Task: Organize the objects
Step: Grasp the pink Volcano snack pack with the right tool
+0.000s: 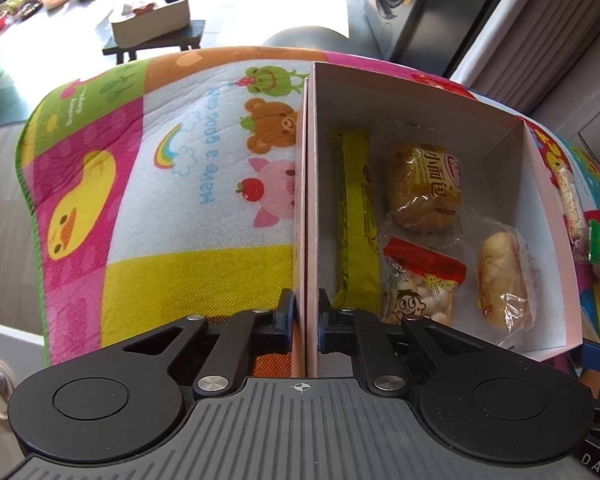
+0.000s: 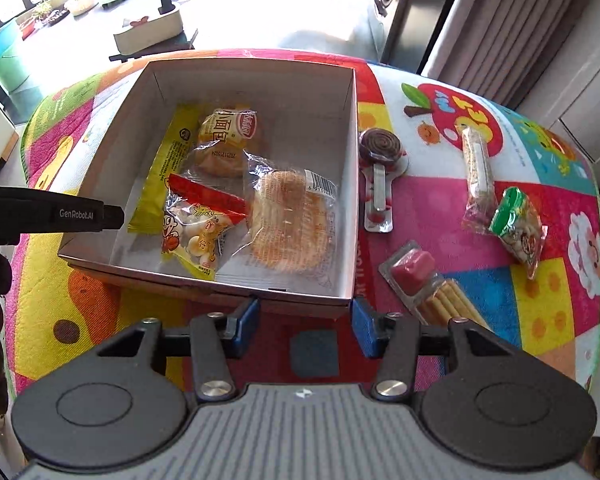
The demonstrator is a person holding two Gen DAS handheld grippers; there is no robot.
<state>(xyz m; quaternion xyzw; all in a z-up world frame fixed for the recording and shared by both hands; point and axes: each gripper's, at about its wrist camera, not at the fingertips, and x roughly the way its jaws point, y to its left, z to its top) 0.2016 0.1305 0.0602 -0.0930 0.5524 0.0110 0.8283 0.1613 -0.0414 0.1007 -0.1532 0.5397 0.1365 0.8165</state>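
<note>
An open white cardboard box [image 1: 420,92] [image 2: 260,80] sits on a cartoon mat. It holds a long yellow packet [image 2: 164,168], a small bread pack [image 2: 224,140], a red-and-white snack bag [image 2: 196,224] and a round pastry in clear wrap [image 2: 288,224]. My left gripper [image 1: 305,312] is shut on the box's left wall, one finger inside and one outside. In the right wrist view its fingers [image 2: 108,216] reach in from the left. My right gripper [image 2: 305,326] stands open just short of the box's near wall, holding nothing.
On the mat [image 2: 440,208] right of the box lie a swirl lollipop [image 2: 380,148], a cereal bar [image 2: 478,168], a green snack bag [image 2: 518,228] and a biscuit-stick pack [image 2: 424,280]. A stool [image 1: 156,40] stands on the floor beyond the table's far edge. A curtain [image 2: 500,20] hangs at the back right.
</note>
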